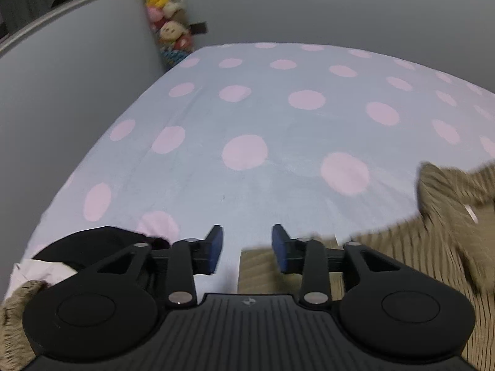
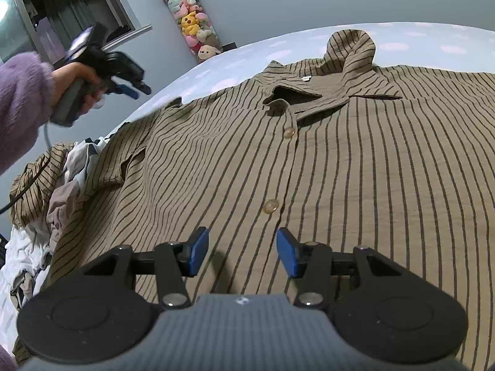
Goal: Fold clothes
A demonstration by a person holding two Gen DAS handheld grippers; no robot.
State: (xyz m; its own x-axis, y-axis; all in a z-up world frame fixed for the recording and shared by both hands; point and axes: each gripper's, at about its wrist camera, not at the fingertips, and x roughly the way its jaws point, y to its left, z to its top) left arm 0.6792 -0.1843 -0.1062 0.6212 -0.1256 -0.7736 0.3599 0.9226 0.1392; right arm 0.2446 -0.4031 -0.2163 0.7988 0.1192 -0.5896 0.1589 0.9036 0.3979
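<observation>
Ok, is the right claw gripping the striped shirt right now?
No. The right claw hangs open above the striped shirt, with no cloth pinched between its blue pads.

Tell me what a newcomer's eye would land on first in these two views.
First, the brown striped shirt, spread buttoned-side up across the bed and filling most of the right wrist view, collar toward the far edge. Next, the polka-dot bedsheet, pale with big pink spots, which dominates the left wrist view. Then the tall clear tube of plush toys against the wall at the bed's far corner, and the left gripper held in the air by a purple-sleeved hand.
</observation>
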